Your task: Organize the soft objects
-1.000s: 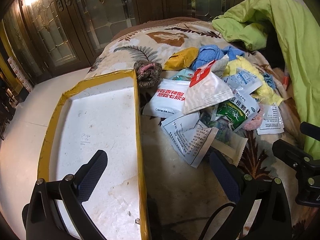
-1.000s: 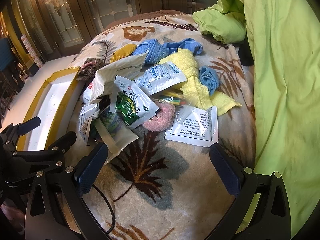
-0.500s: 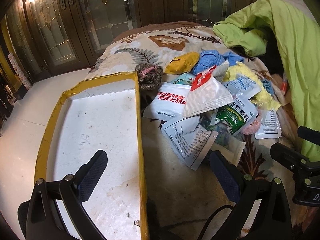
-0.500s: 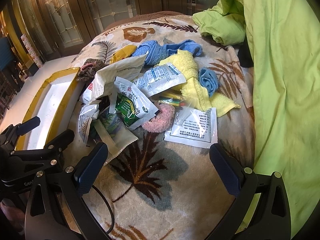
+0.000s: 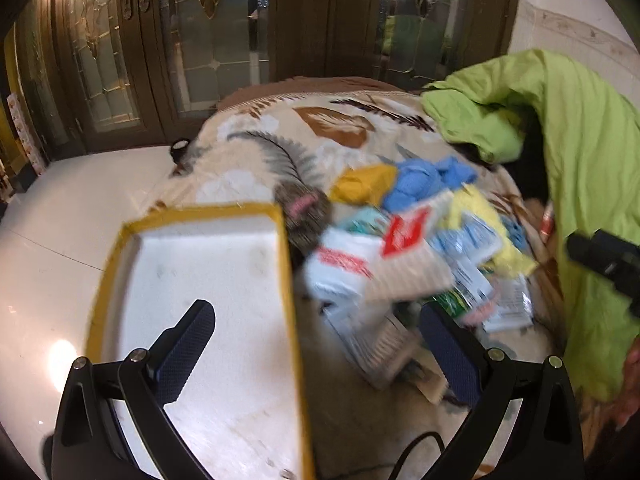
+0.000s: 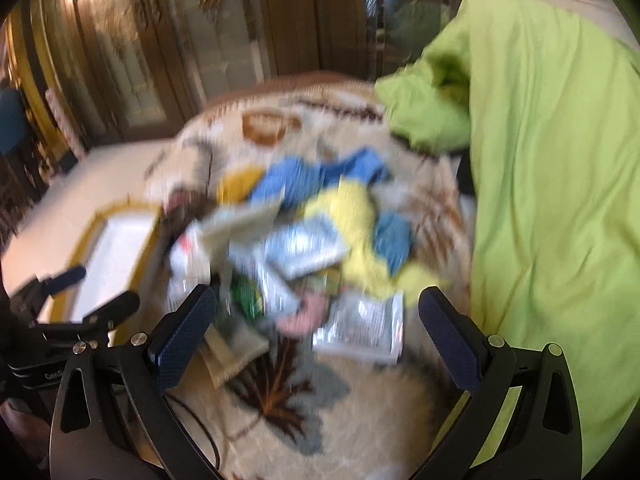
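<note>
A heap of soft things and paper sachets lies on the leaf-patterned blanket (image 6: 280, 420): blue cloths (image 5: 428, 178) (image 6: 316, 180), a yellow towel (image 6: 352, 216), a pink fluffy scrunchie (image 6: 304, 316), a brown knitted piece (image 5: 304, 208) and a yellow pouch (image 5: 364, 186). A white tray with a yellow rim (image 5: 286, 280) sits left of the heap. My left gripper (image 5: 316, 352) is open above the tray's right edge. My right gripper (image 6: 318, 340) is open, low before the heap, holding nothing. Both views are motion-blurred.
A lime green quilt (image 6: 560, 200) covers the right side of the bed. Dark wooden doors with patterned glass (image 5: 200, 40) stand behind, and pale floor (image 5: 60, 220) lies left of the bed. A hand (image 5: 628, 384) shows at the left view's right edge.
Both cameras have tilted up and pulled back quickly, so the heap sits lower and smaller and the doors fill more of each view. Both grippers stay open and empty.
</note>
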`<state>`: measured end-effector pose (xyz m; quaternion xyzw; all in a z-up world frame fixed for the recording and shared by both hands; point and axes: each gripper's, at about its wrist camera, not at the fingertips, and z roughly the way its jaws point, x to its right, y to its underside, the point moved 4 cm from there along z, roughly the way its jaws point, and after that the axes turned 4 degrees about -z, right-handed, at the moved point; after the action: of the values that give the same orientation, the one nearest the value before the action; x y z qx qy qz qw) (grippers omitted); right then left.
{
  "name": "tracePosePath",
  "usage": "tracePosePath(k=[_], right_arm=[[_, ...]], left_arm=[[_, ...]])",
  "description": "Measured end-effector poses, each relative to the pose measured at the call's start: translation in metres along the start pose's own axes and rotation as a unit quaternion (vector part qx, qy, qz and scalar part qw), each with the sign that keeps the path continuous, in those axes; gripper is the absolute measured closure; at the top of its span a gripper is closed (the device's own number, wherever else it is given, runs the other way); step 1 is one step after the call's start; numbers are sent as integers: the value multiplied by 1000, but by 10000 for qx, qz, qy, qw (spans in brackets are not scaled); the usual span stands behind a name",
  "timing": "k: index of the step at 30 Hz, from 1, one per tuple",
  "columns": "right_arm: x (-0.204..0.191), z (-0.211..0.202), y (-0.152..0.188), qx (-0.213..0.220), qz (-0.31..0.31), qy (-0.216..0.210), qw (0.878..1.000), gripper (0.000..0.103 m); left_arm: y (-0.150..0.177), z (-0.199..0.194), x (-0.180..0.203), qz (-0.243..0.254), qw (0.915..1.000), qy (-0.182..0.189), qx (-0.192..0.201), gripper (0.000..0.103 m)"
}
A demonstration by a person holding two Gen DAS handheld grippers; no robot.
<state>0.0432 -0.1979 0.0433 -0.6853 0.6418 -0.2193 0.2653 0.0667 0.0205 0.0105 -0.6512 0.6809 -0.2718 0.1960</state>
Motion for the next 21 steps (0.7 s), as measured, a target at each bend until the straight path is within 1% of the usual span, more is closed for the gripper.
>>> tracePosePath(k=[3, 6, 8, 11, 15, 16, 19, 21], right_arm=[[5, 3, -25, 95, 185, -225, 9995, 1], [3, 19, -45, -42, 143, -405, 9991, 1], [5, 29, -54, -111, 138, -381, 9991, 1], [6, 48, -69, -256, 169, -527, 9981, 1], [-2, 72, -87, -431, 405, -1083, 9924, 1], [-4, 76, -91, -446, 426, -1158, 9914, 1], [-8, 88, -102, -504, 356, -1098, 9920, 1], [-7, 92, -107, -537, 335, -1067, 9923, 1]], left_arm=[[-21, 4, -6, 69, 9999, -132, 29, 1], [-36, 12, -11, 79, 9999, -94, -76, 1], [-46, 18, -13, 101, 9998, -145, -109, 1], [-61, 34, -16, 29, 9993, -280, -248, 1], [-79, 59, -16, -94, 9984, -202, -529, 1], [-83, 64, -18, -132, 9981, -187, -576, 1], [-96, 81, -21, -183, 9965, -126, -800, 1], [-100, 94, -19, -168, 9946, -14, -1025, 1]])
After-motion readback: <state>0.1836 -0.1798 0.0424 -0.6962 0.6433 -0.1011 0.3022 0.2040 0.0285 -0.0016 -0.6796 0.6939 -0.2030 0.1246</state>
